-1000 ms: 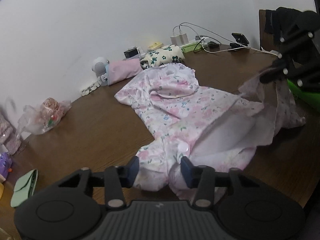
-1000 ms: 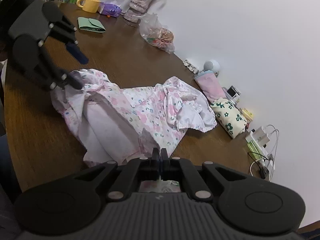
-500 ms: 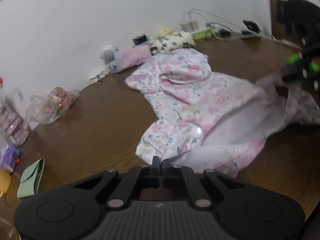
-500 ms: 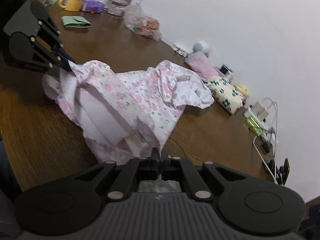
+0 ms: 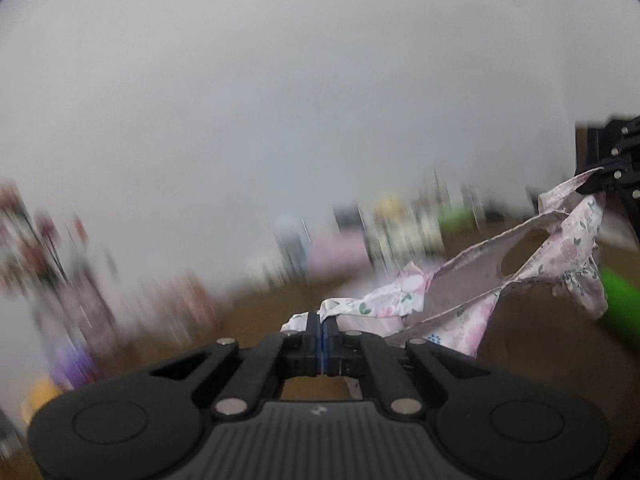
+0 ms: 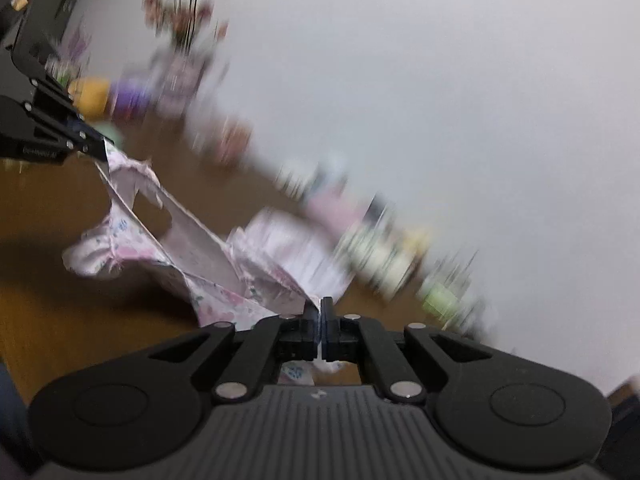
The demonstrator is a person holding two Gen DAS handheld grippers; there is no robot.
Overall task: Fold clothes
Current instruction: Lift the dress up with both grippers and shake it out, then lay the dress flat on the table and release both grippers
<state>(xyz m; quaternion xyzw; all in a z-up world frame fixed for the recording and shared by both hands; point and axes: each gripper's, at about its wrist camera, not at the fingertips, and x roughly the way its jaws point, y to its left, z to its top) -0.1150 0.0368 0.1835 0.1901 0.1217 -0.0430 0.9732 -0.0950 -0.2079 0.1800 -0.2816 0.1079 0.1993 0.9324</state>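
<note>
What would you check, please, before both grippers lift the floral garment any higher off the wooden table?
1. Left gripper shut on the floral garment: ok.
2. Right gripper shut on the garment's other end: ok.
3. Fabric spans both grippers in a sagging line: ok.
4. Garment fully clear of the wooden table: cannot tell, the far part is blurred.
5. Garment spread flat, without bunching: not ok, it hangs in folds.
6. Clutter along the wall clear of the hanging fabric: cannot tell, blurred.

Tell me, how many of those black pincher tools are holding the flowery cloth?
2. The left gripper pinches one edge of the floral garment; the right gripper pinches the opposite edge, stretching it between them above the table.
</note>
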